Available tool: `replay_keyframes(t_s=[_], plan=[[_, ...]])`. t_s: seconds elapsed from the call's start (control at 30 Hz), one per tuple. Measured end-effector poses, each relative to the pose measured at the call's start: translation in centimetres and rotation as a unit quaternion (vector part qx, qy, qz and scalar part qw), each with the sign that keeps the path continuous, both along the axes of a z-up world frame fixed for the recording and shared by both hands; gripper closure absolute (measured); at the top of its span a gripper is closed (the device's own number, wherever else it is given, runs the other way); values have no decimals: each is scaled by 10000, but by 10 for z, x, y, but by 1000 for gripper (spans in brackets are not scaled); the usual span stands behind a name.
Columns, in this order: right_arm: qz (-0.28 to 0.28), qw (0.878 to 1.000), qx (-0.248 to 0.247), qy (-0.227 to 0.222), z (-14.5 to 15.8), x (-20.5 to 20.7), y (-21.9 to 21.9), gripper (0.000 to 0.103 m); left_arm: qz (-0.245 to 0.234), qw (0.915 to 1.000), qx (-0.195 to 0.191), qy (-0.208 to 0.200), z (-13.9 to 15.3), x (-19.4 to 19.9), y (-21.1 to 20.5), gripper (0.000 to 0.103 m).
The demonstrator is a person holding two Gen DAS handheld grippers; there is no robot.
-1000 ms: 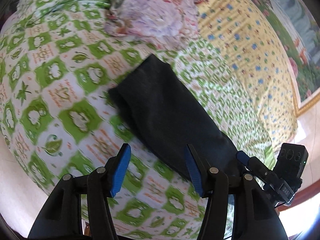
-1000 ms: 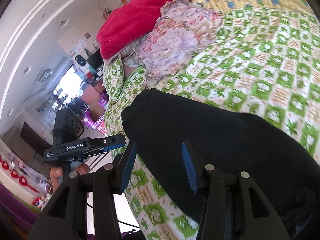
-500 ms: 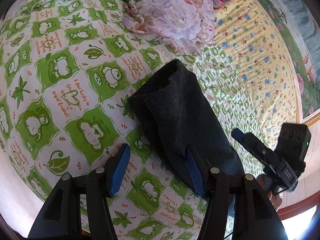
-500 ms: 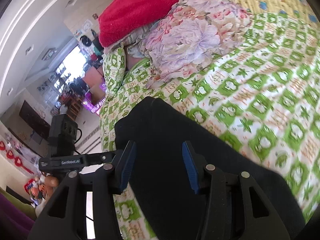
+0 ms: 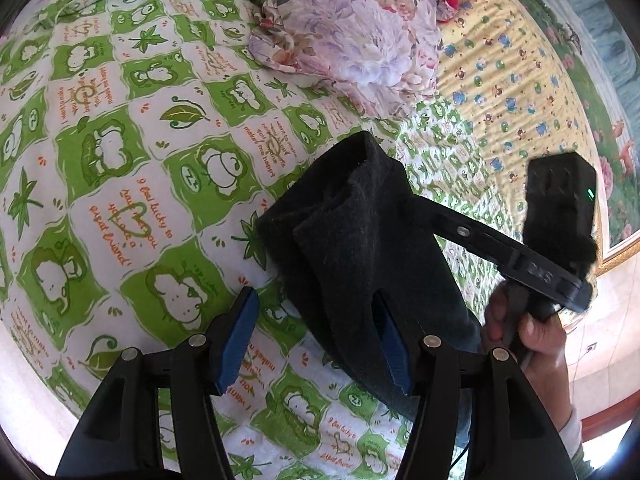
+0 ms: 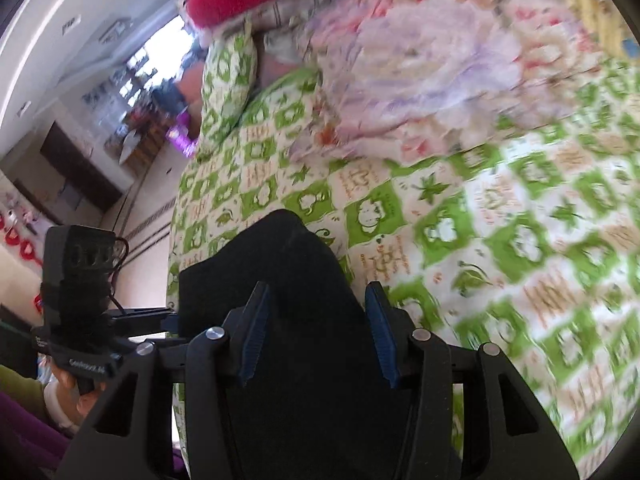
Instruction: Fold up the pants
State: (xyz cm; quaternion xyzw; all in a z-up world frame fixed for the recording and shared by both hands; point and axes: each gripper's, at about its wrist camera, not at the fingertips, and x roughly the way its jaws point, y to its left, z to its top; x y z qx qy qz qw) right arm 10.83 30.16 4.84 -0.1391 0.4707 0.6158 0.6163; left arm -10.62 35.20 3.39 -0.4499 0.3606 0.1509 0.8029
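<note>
Both tools share one build. The left hand-held gripper has black plastic arms studded with silver screws and blue ribbed pads. The right hand-held gripper matches it. White lettering marks each handle; a black camera block tops it, a cable trailing. A white cuff shows.

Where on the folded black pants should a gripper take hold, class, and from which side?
Grip the black pants at the layered open end near the floral cloth, coming in low from the bare sheet side: there the edges overlap and lift slightly, giving fingers something to pinch.
</note>
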Motion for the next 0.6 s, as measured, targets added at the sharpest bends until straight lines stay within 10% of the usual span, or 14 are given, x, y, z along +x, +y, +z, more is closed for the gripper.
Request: replay_keyframes(t_s=[0.27, 0.6], plan=[[614, 9969, -355, 343, -17, 5, 39, 54, -4, 9999, 124, -13, -2, 9, 2, 45], [539, 9982, 49, 269, 9, -3, 21, 77, -81, 9990, 431, -58, 13, 18, -6, 76]])
